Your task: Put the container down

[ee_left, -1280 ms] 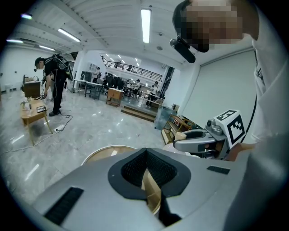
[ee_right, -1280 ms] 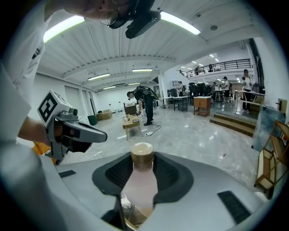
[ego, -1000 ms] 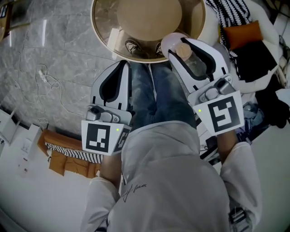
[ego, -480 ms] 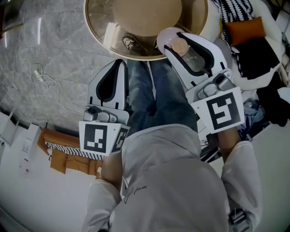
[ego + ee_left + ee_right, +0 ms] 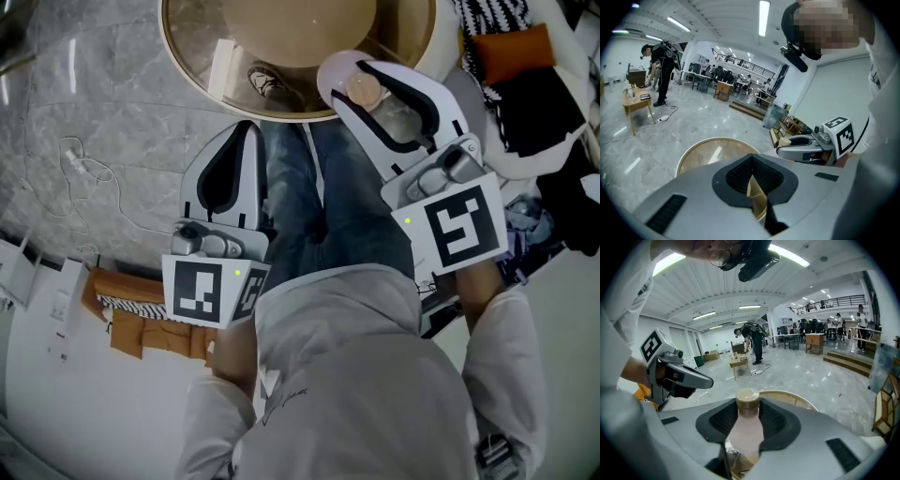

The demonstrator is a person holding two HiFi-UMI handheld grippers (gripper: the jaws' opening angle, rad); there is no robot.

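- My right gripper point(image 5: 352, 80) has its fingers point(image 5: 715, 420) closed on the container point(image 5: 745, 430), a pale, see-through bottle with a tan cap point(image 5: 747, 401). The dark pads press its body from both sides, just under the cap.
- In the right gripper view the container stands upright between my fingers, cap on top. Part of the round table point(image 5: 197, 56) curves behind it.
- From my head view the container point(image 5: 380, 108) lies along the gripper with its cap pointing away from me, over the table's near rim. I cannot tell whether it touches the table.
- My left gripper point(image 5: 246, 131) holds nothing. Its fingers are drawn together at the tips, leaving only the dark hollow between the pads and a thin slit through which I see a sliver of the table's tan top.
- The left gripper hangs lower and nearer my body, just short of the table's rim, over the grey marble floor point(image 5: 84, 103) beside my jeans point(image 5: 323, 197).
- The two grippers are well apart, one on each side of my legs.
- A white cable point(image 5: 89, 159) lies loose on the floor to my left.
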